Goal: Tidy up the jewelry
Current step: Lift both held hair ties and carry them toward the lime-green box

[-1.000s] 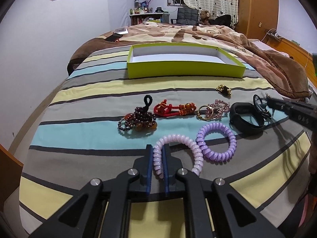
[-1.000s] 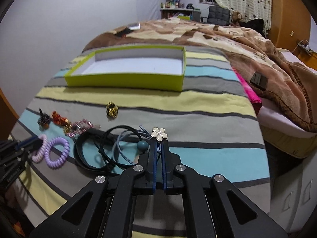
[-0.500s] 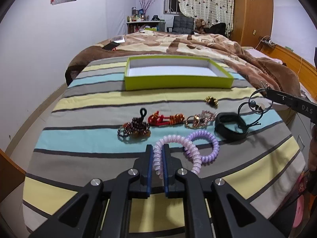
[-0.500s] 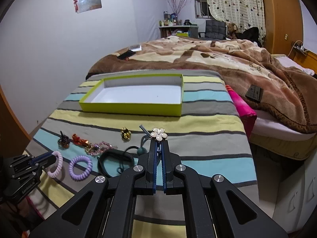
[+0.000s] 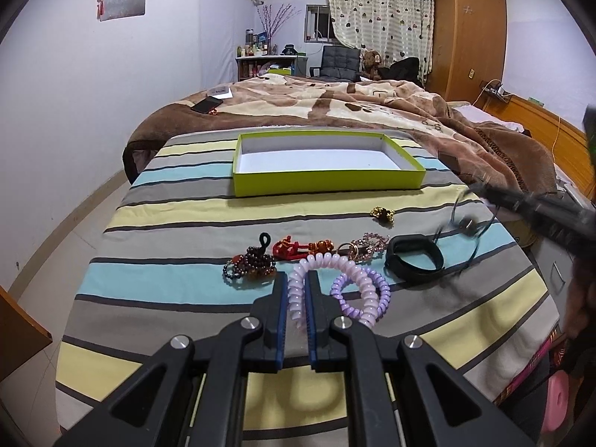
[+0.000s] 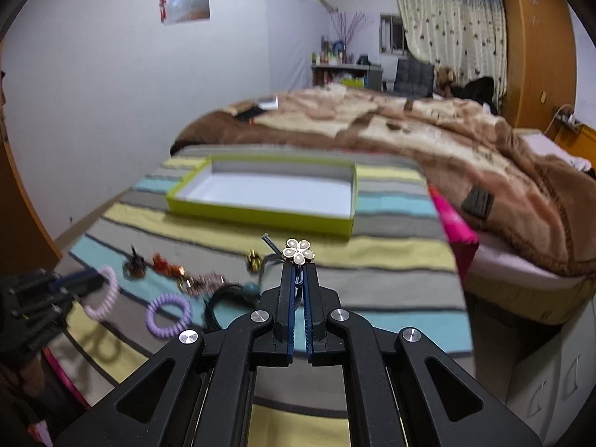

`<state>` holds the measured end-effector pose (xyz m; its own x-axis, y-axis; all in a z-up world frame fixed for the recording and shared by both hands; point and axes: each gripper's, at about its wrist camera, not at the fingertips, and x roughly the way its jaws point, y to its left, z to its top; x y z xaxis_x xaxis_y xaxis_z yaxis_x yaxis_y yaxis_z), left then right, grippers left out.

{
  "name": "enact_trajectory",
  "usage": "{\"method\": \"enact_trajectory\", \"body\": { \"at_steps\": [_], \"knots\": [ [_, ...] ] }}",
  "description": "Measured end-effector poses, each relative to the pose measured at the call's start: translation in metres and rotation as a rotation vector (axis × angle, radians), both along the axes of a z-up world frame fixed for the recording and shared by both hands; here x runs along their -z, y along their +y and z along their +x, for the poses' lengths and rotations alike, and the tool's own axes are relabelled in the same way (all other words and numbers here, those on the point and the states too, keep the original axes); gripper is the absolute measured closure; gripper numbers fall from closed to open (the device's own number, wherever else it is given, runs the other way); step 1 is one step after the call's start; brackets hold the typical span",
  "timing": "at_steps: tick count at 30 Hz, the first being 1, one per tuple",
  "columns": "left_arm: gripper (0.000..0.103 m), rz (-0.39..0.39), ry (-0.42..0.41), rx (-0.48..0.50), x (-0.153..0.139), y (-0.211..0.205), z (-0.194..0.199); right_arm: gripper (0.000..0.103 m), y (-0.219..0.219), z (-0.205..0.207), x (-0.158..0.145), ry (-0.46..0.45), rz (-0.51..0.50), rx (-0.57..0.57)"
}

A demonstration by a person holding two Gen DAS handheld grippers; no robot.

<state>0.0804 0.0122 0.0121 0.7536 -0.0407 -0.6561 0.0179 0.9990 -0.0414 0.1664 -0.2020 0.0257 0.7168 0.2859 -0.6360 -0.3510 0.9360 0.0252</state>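
My left gripper (image 5: pixel 297 279) is shut on a pink coil hair tie (image 5: pixel 324 264) and holds it above the striped bedspread. My right gripper (image 6: pixel 298 272) is shut on a dark cord hair tie with a white flower charm (image 6: pixel 298 251), lifted off the bed; it also shows blurred in the left wrist view (image 5: pixel 467 223). An empty lime-green box (image 5: pixel 327 182) lies further back on the bed. A purple coil tie (image 5: pixel 348 290), a black band (image 5: pixel 413 260), a dark bead bracelet (image 5: pixel 249 264), a red knot bracelet (image 5: pixel 294 249), a pink beaded piece (image 5: pixel 367 244) and a gold piece (image 5: pixel 381 213) lie on the bedspread.
A brown blanket (image 5: pixel 335 108) covers the far half of the bed, with a phone (image 5: pixel 206 104) on it. A wooden wardrobe (image 5: pixel 465 33) stands at the back right. The bed edge drops off on the left and right.
Both grippers have risen and pulled back with their hair ties. The flower hair tie has left the bedspread and swings in the air.
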Motion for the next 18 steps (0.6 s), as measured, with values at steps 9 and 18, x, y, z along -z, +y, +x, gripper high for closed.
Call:
{"method": "enact_trajectory", "body": {
  "at_steps": [9, 18],
  "knots": [
    [0.094, -0.007, 0.013, -0.002, 0.004, -0.002, 0.001, 0.099, 0.004, 0.003, 0.039, 0.075, -0.043, -0.018],
    [0.094, -0.013, 0.024, -0.001, 0.008, -0.003, 0.003, 0.099, -0.007, 0.011, 0.043, -0.014, -0.233, 0.090]
  ]
}}
